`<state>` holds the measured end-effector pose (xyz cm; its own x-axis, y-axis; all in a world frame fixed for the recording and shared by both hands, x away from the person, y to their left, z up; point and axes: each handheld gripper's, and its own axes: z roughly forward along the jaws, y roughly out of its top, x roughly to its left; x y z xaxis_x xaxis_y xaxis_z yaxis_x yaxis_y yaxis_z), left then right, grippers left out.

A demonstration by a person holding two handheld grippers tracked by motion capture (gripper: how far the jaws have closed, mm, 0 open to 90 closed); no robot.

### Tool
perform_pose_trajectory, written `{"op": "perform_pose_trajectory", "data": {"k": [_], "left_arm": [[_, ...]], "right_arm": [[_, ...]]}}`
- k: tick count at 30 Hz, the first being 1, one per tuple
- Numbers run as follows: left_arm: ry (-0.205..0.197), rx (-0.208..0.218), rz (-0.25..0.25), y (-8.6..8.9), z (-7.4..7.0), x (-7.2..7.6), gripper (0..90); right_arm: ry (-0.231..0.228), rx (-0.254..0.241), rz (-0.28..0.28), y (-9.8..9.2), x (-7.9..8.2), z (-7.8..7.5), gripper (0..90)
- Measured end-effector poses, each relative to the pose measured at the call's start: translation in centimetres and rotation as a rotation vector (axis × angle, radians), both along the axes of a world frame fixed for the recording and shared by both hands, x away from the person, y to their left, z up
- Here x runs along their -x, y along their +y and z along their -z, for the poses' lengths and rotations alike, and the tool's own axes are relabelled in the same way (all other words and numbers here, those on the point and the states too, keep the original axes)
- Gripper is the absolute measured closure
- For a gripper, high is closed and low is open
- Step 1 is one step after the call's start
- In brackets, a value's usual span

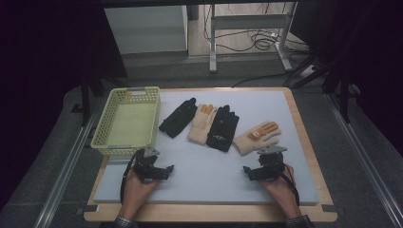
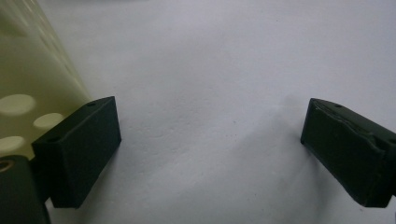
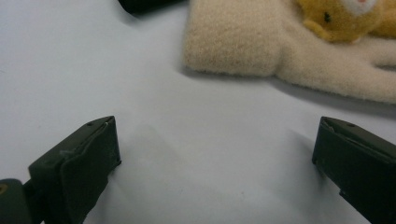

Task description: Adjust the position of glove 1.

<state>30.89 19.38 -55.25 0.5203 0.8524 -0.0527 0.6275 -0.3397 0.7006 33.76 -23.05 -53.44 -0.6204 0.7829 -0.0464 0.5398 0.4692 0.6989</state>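
Observation:
Several gloves lie in a row across the pale blue mat: a black glove, a cream glove with orange fingertips, a second black glove and a second cream glove with an orange patch. My left gripper rests low on the mat near the basket's front corner, jaws wide apart over bare mat. My right gripper stands open just in front of the right cream glove, nothing between its jaws.
A pale yellow perforated basket stands at the mat's left rear; its wall is close beside my left jaw. A wooden board edge frames the mat. Table legs and cables lie beyond the far edge.

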Motion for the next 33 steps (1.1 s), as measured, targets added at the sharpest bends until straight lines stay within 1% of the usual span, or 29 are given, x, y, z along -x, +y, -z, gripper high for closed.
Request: {"op": "perform_pose_trajectory", "data": {"k": [19,27,31,33], "left_arm": [[-0.001,0.0,0.0,0.0,0.0,0.0,4.8],[-0.001,0.0,0.0,0.0,0.0,0.0,4.9],[-0.001,0.0,0.0,0.0,0.0,0.01,4.9],[-0.001,0.0,0.0,0.0,0.0,0.01,4.9]], "right_arm": [[-0.002,0.001,-0.004,0.01,0.06,-0.05,1.5],[-0.002,-0.004,-0.011,-0.01,0.13,-0.18,4.5],[0.003,-0.009,-0.03,0.05,0.24,-0.44,6.0],[-0.005,-0.011,-0.038,0.17,0.34,-0.68,6.2]]}}
